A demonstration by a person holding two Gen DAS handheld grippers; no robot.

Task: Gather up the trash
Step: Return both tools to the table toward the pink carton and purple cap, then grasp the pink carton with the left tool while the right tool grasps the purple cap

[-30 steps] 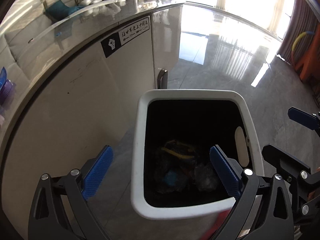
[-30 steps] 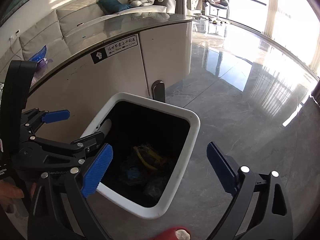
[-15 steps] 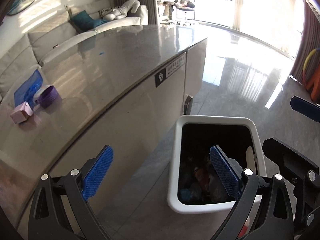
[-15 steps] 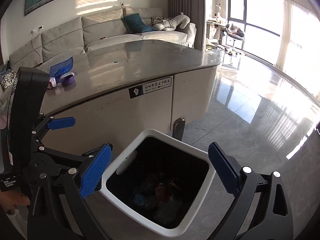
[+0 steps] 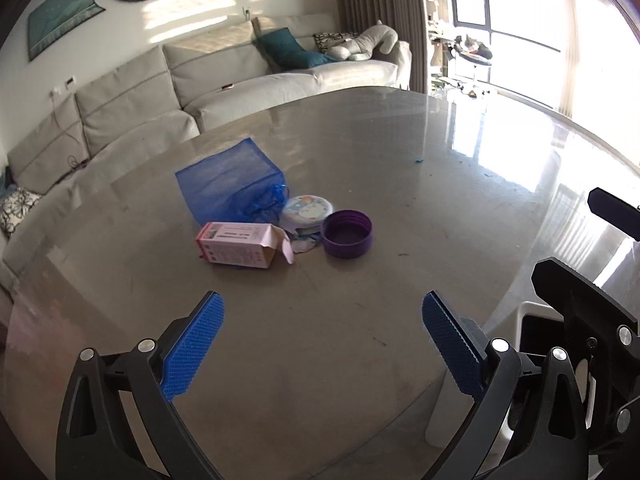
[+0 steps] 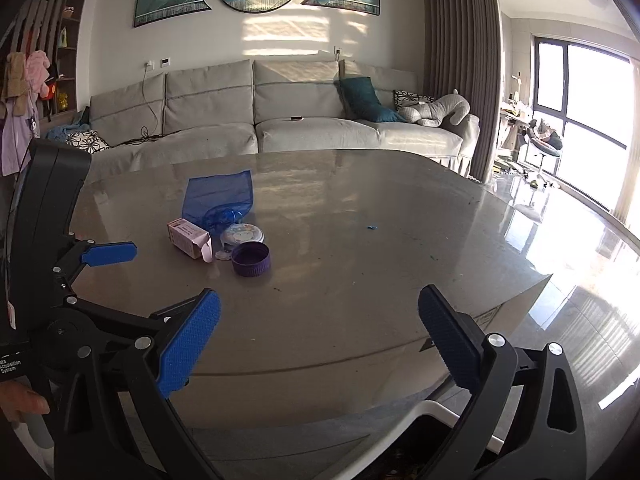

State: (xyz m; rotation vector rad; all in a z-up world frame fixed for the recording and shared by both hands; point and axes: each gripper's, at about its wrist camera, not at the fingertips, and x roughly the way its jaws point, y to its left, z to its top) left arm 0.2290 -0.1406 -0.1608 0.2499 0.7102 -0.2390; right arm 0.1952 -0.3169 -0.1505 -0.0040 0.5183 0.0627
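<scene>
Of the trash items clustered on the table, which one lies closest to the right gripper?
The purple cap, lying open side up. It sits at the cluster's near edge, ahead of the pink carton, round lid and blue bag.

I see four bits of trash clustered on the grey table (image 5: pixel 360 360), all placed around the purple cap (image 5: pixel 347 233), which sits with its open side up. Just left of the cap lies a pink carton (image 5: pixel 236 244) on its side, end flap torn open toward it. Touching the cap from behind is a round white lid (image 5: pixel 307 210) with a cartoon print. Behind that lid lies a crumpled blue mesh bag (image 5: pixel 230 184).
</scene>
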